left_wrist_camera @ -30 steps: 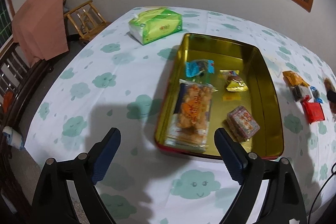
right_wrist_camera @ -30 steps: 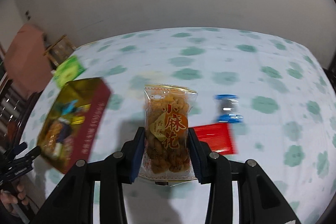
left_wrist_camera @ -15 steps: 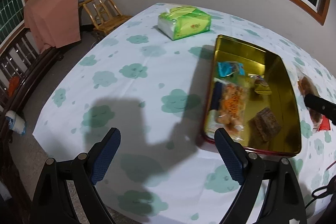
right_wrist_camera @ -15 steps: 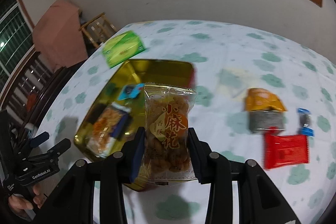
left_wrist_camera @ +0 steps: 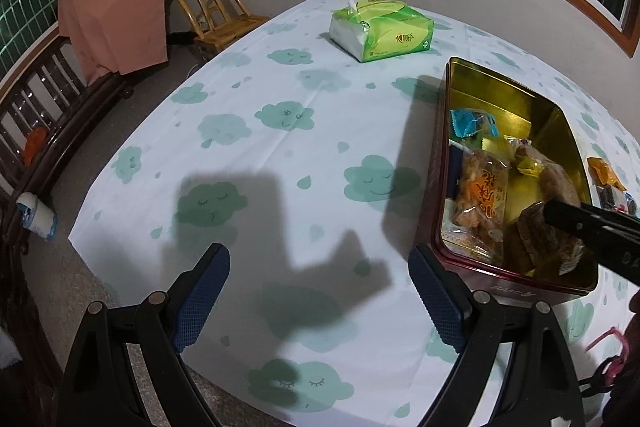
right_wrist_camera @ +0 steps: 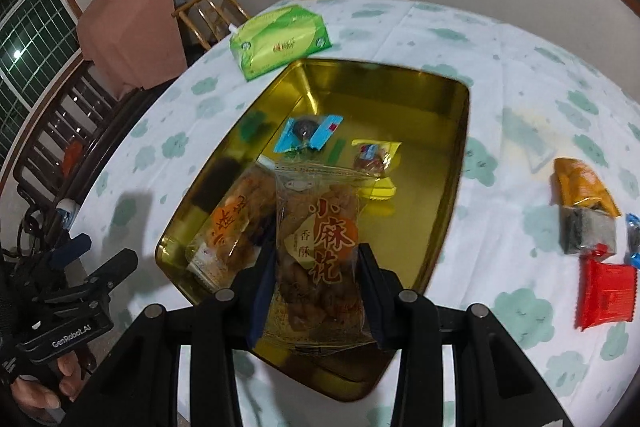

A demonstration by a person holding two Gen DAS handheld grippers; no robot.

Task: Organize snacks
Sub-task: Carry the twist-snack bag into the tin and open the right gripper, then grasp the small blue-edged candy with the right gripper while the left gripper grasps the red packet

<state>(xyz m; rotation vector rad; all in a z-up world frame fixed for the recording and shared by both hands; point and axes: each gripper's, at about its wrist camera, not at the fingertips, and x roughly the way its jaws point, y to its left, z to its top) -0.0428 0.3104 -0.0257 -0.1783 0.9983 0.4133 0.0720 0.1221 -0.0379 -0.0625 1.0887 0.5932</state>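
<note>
The right hand-held gripper is clamped on a clear snack pack w/ orange Chinese lettering, held upright between both pads above the near end of the gold tin. In the left wrist view the same gripper shows as a black arm coming in from the right edge over the tin, the pack at its tip.

The left hand-held gripper has its jaws spread wide w/ nothing between them — only cloud-print tablecloth below, just left of the tin's near corner. From the right wrist cam it sits at the lower left, off the bench edge, fingers of a hand wrapped on its grip.

Inside the tin: a second pack of the same snack lying flat along the left side, a blue-wrapped piece further back, a yellow-wrapped piece near the middle. Another dark pack sits near the front in the left view, but it's partly hidden by the black arm, so can't tell what it is.

Still out on the bench, right of the tin and well apart from it: an orange packet, a grey one touching it, a red packet just below, and a blue wrapper at the frame edge.

A green tissue pack lies beyond the tin's far end — not touching it.
</note>
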